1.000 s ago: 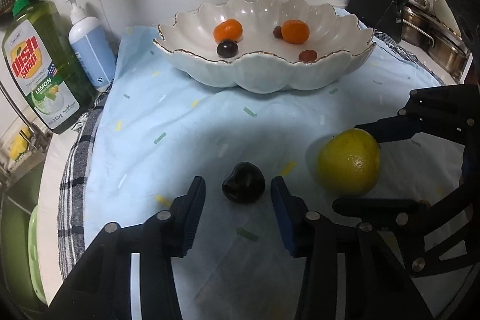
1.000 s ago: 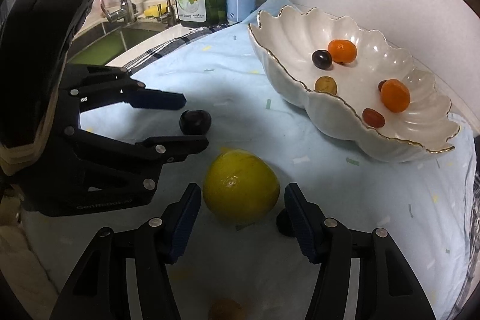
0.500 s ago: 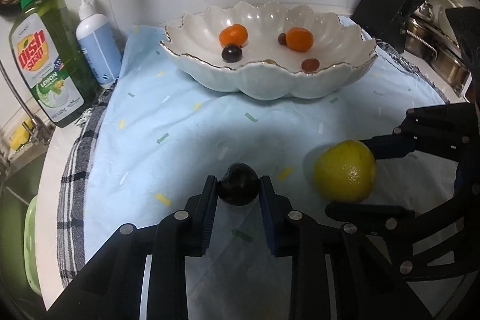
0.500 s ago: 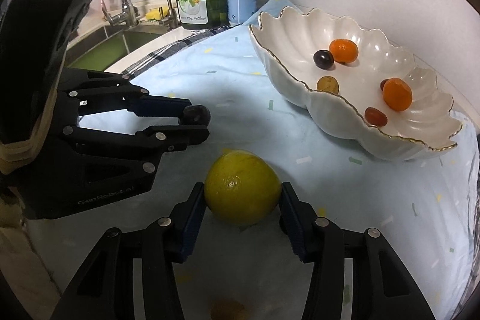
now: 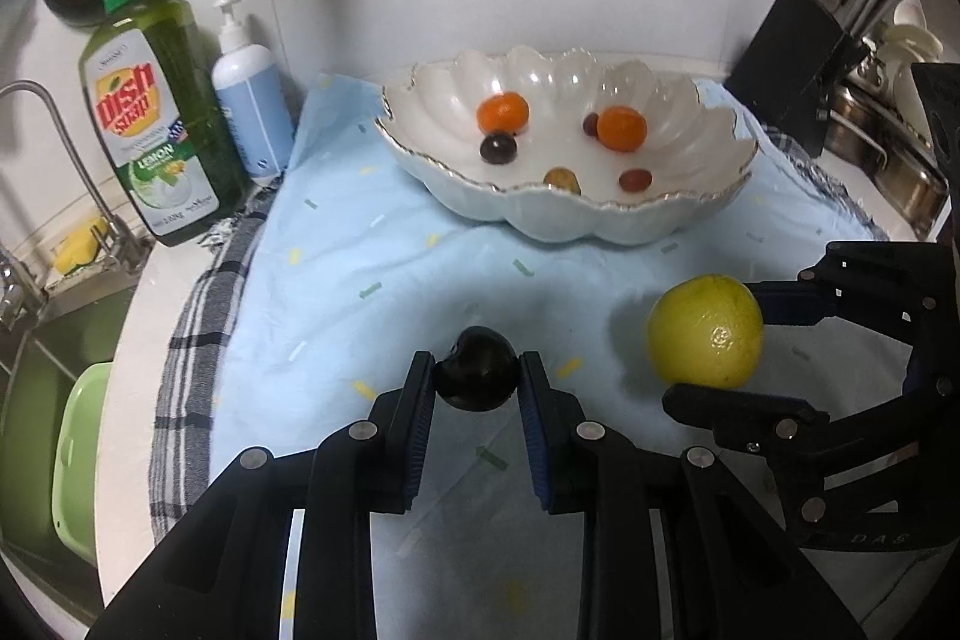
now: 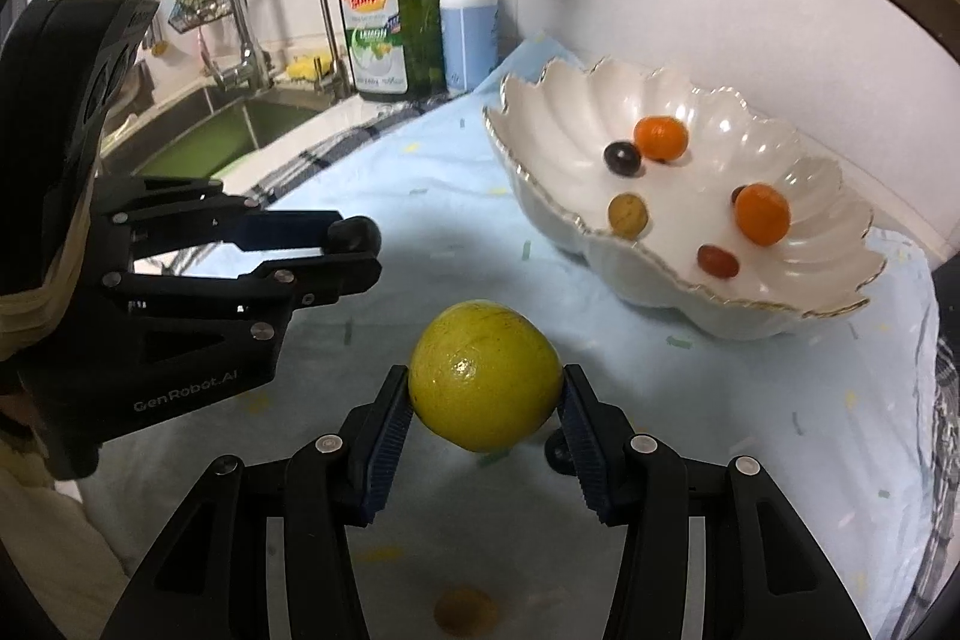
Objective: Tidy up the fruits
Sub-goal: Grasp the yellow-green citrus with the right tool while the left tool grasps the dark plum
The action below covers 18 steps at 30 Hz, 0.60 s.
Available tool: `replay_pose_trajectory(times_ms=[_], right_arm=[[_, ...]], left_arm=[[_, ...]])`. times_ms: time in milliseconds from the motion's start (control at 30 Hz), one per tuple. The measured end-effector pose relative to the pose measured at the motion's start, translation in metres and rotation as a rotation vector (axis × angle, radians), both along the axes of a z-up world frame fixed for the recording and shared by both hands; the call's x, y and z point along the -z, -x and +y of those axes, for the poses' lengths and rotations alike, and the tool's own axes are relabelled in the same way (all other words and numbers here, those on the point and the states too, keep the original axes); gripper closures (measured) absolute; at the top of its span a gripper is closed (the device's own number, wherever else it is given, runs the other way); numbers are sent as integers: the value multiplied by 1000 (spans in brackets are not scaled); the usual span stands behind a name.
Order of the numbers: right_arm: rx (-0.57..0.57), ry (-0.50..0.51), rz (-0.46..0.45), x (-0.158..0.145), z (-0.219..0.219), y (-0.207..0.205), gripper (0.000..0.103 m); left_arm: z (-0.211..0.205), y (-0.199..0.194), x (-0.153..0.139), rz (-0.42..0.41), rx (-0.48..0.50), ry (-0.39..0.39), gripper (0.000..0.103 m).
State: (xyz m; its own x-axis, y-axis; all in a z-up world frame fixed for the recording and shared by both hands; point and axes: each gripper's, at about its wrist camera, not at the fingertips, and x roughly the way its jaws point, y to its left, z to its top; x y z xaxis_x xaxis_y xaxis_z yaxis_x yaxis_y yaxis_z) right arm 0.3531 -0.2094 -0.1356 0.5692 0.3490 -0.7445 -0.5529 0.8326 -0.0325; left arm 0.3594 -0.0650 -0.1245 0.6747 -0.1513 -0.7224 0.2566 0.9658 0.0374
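Left wrist view: the left gripper [image 5: 477,385] pinches a dark plum [image 5: 478,377] between its two pads, near the front edge of the blue cloth [image 5: 372,268]. To the right the right gripper [image 5: 717,340] clamps a yellow lemon [image 5: 705,331] from the side, near the cloth's right edge. At the cloth's back edge sits a white scalloped bowl [image 5: 600,220]. In it lie two oranges [image 5: 503,112] [image 5: 621,128], a dark grape [image 5: 498,149], a red grape [image 5: 635,180], a yellowish grape [image 5: 562,179] and a small dark fruit partly hidden behind the right orange. By the cloth's back left corner stand a green dish soap bottle [image 5: 153,124] and a blue pump bottle [image 5: 252,100]. A checked towel [image 5: 198,316] shows under the cloth's left edge.

Right wrist view: the right gripper [image 6: 486,400] holds the lemon [image 6: 485,375] tight between both pads, near the front edge of the cloth [image 6: 420,172]. To the left the left gripper [image 6: 354,250] is closed on the plum [image 6: 354,233], of which only a rounded dark bit shows at the fingertips. The bowl [image 6: 660,280] sits toward the cloth's back right, with the same oranges [image 6: 661,138] [image 6: 762,214] and grapes [image 6: 627,214] inside. The dish soap [image 6: 384,10] and pump bottle [image 6: 468,28] stand behind the cloth's far corner, next to a sink [image 6: 234,124] with taps. Whether either fruit rests on the cloth or is lifted off it, I cannot tell.
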Motion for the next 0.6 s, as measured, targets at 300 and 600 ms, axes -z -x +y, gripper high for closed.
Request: replay_pose_trajectory(times_ms=[300,600], right_arm=[[51,-53,-59,-26,-10,7,52],[95,-108,-118,-51,-22,13,52]], left_arm=[[-2,13,-26,-58,-27,33,75],[-9,17,-56,-130,-47,42,75]])
